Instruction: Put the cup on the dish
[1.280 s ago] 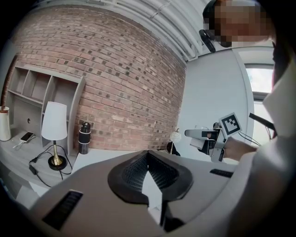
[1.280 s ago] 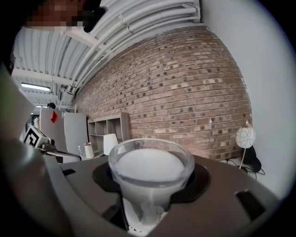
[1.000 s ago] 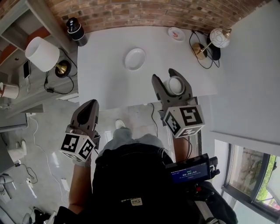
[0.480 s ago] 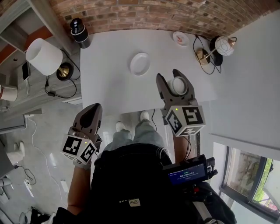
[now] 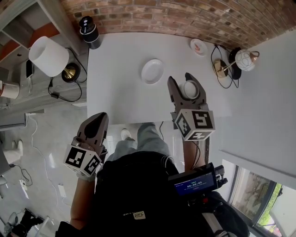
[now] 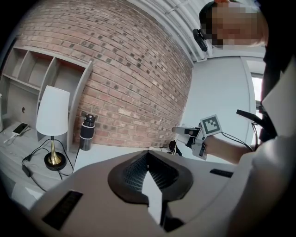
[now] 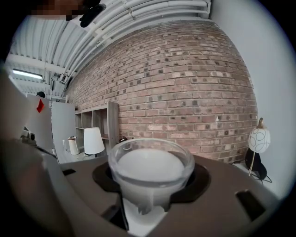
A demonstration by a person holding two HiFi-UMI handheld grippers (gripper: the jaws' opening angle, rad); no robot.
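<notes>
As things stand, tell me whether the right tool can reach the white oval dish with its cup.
Probably yes. The right tool, shut on the clear glass cup, hangs near the white table's front edge; the white oval dish lies farther in, to its left, with bare tabletop between.

Loft-style furnished room. I face a bare brick wall with a white table against it. A white-shaded lamp and open shelving stand to my left and a globe lamp to my right. Exposed pipes run under a ribbed ceiling. Home or studio: undetermined.
</notes>
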